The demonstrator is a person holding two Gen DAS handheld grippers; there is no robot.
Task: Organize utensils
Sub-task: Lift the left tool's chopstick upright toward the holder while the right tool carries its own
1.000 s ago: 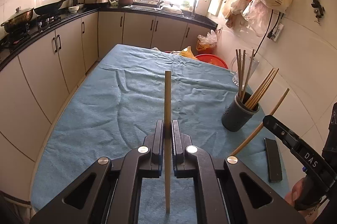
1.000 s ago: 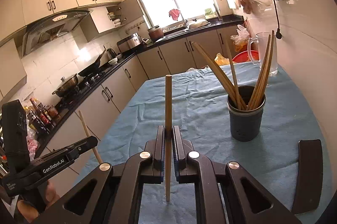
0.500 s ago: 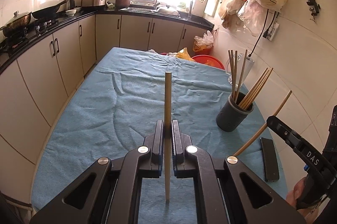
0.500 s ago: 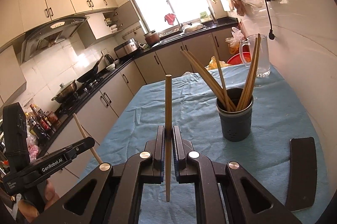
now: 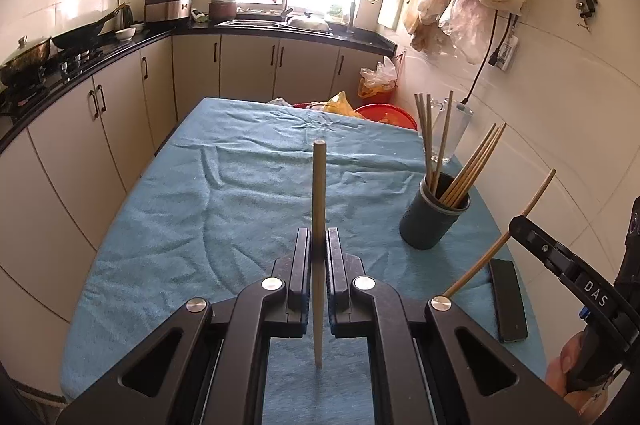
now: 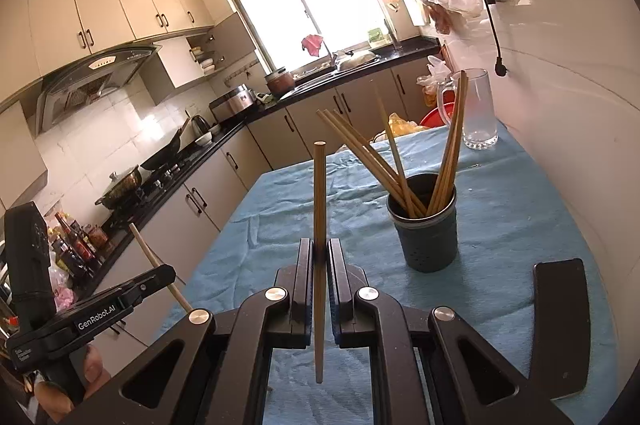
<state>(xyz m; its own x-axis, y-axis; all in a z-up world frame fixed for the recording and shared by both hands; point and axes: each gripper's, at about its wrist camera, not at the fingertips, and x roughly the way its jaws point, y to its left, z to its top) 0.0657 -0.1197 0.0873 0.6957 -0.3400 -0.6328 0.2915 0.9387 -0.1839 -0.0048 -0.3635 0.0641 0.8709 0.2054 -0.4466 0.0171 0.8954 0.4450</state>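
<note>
My left gripper is shut on a wooden chopstick that stands upright between its jaws. My right gripper is shut on another upright chopstick. A dark grey holder with several chopsticks leaning in it stands on the blue cloth at the right; it also shows in the right wrist view, ahead and right of the jaws. The right gripper and its chopstick show at the right of the left wrist view. The left gripper shows at the lower left of the right wrist view.
A blue cloth covers the table. A black phone lies near the right edge, also in the right wrist view. A glass jug stands at the far right corner. Kitchen cabinets run along the left.
Both grippers have drawn back from the holder and risen a little, so the holder looks smaller and lower. Both stay shut on their chopsticks.
</note>
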